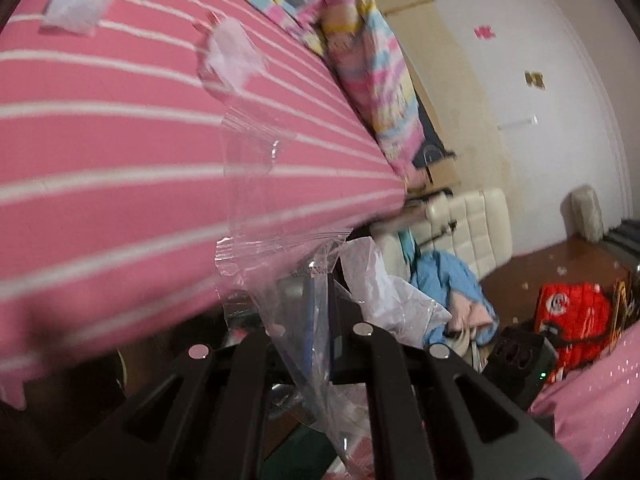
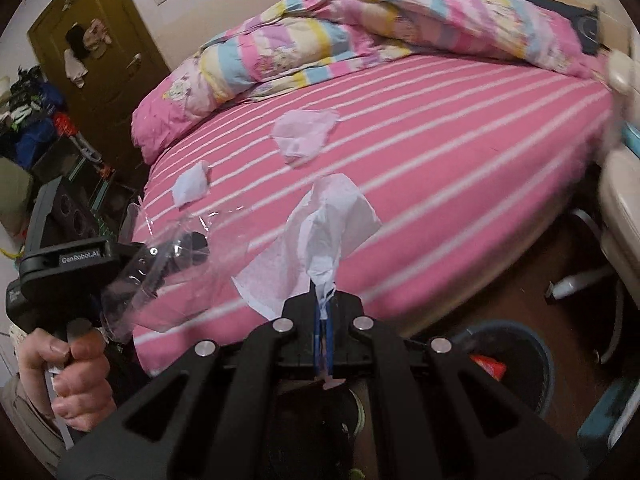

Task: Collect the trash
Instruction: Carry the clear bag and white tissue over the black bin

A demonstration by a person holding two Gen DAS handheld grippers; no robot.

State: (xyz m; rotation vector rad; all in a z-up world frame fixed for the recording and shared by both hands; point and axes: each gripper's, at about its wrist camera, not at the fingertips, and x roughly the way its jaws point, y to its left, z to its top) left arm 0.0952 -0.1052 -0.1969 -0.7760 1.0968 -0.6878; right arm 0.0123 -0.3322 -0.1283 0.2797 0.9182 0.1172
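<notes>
My left gripper (image 1: 320, 304) is shut on a clear plastic bag (image 1: 256, 208) and holds it up beside the pink striped bed (image 1: 120, 152). The same gripper (image 2: 188, 246) and bag (image 2: 132, 284) show at the left of the right wrist view. My right gripper (image 2: 323, 300) is shut on a white tissue (image 2: 320, 232) and holds it above the bed's near edge (image 2: 440, 184). Two more white tissues (image 2: 306, 134) (image 2: 192, 188) lie on the sheet; they also show in the left wrist view (image 1: 80, 4) (image 1: 234, 56).
A crumpled striped quilt (image 2: 360, 28) lies along the far side of the bed. A round blue bin (image 2: 516, 364) with red trash stands on the wooden floor at lower right. A cream chair (image 1: 468, 228), blue clothes (image 1: 452, 280) and a red bag (image 1: 572, 316) stand by the bed.
</notes>
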